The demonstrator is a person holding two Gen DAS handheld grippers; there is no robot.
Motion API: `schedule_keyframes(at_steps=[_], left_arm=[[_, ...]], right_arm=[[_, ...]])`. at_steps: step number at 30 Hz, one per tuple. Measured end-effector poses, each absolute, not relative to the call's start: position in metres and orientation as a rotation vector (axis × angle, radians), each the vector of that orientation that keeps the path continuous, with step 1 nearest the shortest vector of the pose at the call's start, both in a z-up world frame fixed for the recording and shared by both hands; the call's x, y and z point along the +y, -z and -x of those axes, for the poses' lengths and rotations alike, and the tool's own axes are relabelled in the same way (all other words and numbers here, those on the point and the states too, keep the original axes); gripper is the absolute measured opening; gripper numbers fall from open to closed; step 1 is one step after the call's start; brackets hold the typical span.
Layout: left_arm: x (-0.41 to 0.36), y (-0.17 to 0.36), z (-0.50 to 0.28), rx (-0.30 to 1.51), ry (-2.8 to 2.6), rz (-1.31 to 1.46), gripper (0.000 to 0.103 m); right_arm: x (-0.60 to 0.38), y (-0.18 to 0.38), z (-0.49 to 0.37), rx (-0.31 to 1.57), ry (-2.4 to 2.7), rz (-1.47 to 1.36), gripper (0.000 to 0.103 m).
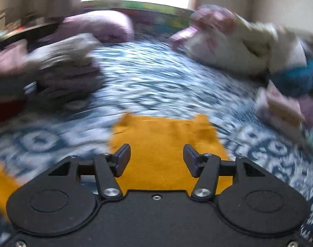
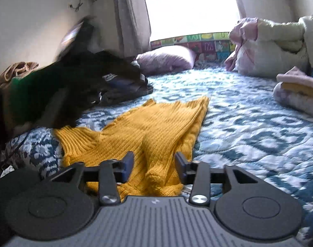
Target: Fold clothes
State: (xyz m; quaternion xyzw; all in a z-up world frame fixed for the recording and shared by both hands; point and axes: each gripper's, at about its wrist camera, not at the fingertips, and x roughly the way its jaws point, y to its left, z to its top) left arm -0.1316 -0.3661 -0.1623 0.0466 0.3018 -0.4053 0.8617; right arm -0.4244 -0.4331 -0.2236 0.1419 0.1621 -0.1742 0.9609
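Patterned bedspread [image 2: 249,123] carries a mustard sweater [image 2: 152,127] ringed by clothing piles [image 2: 296,90], both grippers [image 1: 156,160] [image 2: 154,167] wide, empty.

Mustard-yellow ribbed knit on the sweater [image 2: 148,131]. Under it, dark teal and white blotched pattern across the quilt [image 2: 249,111]. Beyond the quilt's far edge, pale lilac on the pillow [image 2: 166,58], multicoloured picture squares along the headboard [image 2: 199,41]. At the quilt's right edge, cream and pink on the piled bedding [image 2: 276,47].
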Motion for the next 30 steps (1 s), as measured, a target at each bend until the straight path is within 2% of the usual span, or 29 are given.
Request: schedule_keyframes(at_steps=[2, 7, 11, 18, 25, 27, 30], left_arm=[[-0.325, 0.164, 0.121, 0.652, 0.79, -0.003, 0.058], [-0.241, 0.183, 0.101, 0.713, 0.656, 0.175, 0.058], [-0.2, 0.201, 0.085, 0.772, 0.568, 0.26, 0.058], [-0.166, 0.242, 0.062, 0.885, 0.532, 0.422, 0.058], [-0.165, 0.256, 0.035, 0.869, 0.585, 0.641, 0.058], [-0.164, 0.26, 0.029, 0.864, 0.58, 0.714, 0.054], [-0.161, 0.265, 0.021, 0.863, 0.559, 0.778, 0.041]], right_arm=[[-0.437, 0.22, 0.429, 0.304, 0.358, -0.332, 0.058], [-0.451, 0.219, 0.424, 0.275, 0.354, -0.478, 0.059], [-0.441, 0.215, 0.411, 0.25, 0.353, -0.45, 0.059], [-0.423, 0.221, 0.377, 0.303, 0.29, -0.409, 0.059], [-0.423, 0.225, 0.374, 0.321, 0.285, -0.43, 0.061], [-0.427, 0.226, 0.374, 0.32, 0.292, -0.443, 0.061], [-0.43, 0.228, 0.375, 0.327, 0.305, -0.445, 0.061]])
